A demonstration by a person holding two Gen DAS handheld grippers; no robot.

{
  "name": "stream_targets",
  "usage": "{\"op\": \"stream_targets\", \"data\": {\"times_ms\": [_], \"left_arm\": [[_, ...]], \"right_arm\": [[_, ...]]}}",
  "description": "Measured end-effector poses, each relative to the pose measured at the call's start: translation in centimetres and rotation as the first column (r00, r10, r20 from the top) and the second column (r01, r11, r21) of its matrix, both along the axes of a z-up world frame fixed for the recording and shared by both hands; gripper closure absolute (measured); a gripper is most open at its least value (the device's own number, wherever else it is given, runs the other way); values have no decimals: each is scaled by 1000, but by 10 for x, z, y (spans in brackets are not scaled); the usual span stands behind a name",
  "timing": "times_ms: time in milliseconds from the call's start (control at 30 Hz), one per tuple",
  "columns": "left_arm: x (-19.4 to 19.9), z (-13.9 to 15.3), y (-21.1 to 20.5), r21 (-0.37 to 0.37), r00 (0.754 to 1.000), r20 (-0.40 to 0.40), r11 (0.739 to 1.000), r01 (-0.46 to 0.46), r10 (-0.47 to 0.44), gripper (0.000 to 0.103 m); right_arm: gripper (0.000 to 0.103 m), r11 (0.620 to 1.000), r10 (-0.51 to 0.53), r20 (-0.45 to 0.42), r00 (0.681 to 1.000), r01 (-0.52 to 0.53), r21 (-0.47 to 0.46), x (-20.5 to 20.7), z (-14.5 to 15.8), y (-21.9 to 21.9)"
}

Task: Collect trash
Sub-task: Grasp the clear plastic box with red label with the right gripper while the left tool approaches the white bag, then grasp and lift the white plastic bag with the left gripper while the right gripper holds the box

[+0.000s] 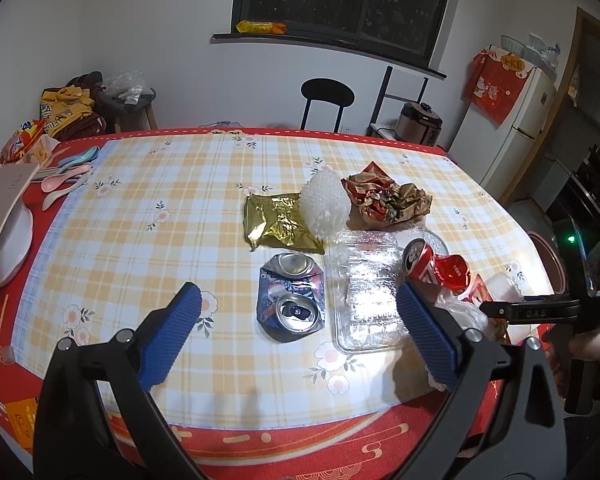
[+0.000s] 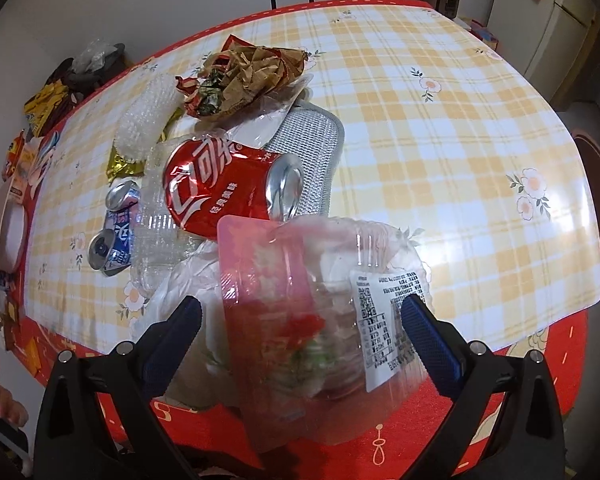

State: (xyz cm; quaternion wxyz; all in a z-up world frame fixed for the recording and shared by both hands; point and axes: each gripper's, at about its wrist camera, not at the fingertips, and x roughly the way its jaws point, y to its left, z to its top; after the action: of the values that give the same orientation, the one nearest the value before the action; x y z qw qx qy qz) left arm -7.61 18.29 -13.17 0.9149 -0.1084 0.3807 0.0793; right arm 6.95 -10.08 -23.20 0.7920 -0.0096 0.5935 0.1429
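My left gripper [image 1: 298, 300] is open and hovers over the crushed blue can [image 1: 292, 296] on the checked tablecloth [image 1: 140, 240]. A clear plastic tray [image 1: 368, 300] lies just right of that can, by the right finger. Beyond it are a dented red cola can [image 1: 436, 266], a gold foil wrapper [image 1: 278, 224], a white bubble-wrap ball [image 1: 325, 206] and crumpled brown paper [image 1: 388, 200]. My right gripper [image 2: 300, 308] is open, its fingers on either side of a clear lidded food container [image 2: 312, 308] with a white label. That container rests on a white plastic bag [image 2: 188, 280] near the red cola can [image 2: 220, 188].
A silver mesh mat [image 2: 312, 152] lies under the trash pile. Pastel spoons [image 1: 68, 172], a book and a white bowl [image 1: 8, 248] sit at the table's left edge. A black chair [image 1: 327, 96], a rice cooker [image 1: 420, 120] and a fridge [image 1: 516, 132] stand behind. A hand [image 1: 592, 344] holds the right gripper.
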Motion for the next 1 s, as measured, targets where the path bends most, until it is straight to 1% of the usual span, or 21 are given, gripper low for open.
{"op": "stream_targets", "data": {"times_ms": [100, 200, 333, 467, 633, 700, 833, 1000], "left_arm": [[1, -1, -4, 2, 1000, 0, 1000, 7, -7, 7], [2, -1, -7, 1, 1000, 1, 1000, 12, -12, 8], [4, -1, -11, -4, 1000, 0, 1000, 21, -21, 8], [9, -2, -20, -7, 999, -1, 999, 43, -43, 8], [20, -2, -35, -5, 996, -2, 996, 87, -87, 9], [23, -2, -41, -6, 995, -4, 995, 99, -99, 9], [31, -4, -54, -12, 991, -9, 991, 132, -132, 10], [39, -9, -73, -37, 983, -21, 983, 181, -181, 12]], "right_arm": [[7, 1000, -3, -13, 1000, 3, -11, 3, -3, -1], [16, 1000, -9, -22, 1000, 8, -16, 4, -4, -4], [25, 1000, -14, -9, 1000, 14, 10, 4, 4, -12], [31, 998, -27, -1, 1000, 27, 60, 3, 13, -22], [42, 990, -61, 13, 998, 59, 126, 1, 26, -44], [45, 986, -79, 16, 997, 76, 150, 0, 30, -54], [47, 979, -107, 21, 994, 102, 178, -3, 34, -76], [50, 974, -110, 26, 994, 102, 203, -9, 33, -89]]}}
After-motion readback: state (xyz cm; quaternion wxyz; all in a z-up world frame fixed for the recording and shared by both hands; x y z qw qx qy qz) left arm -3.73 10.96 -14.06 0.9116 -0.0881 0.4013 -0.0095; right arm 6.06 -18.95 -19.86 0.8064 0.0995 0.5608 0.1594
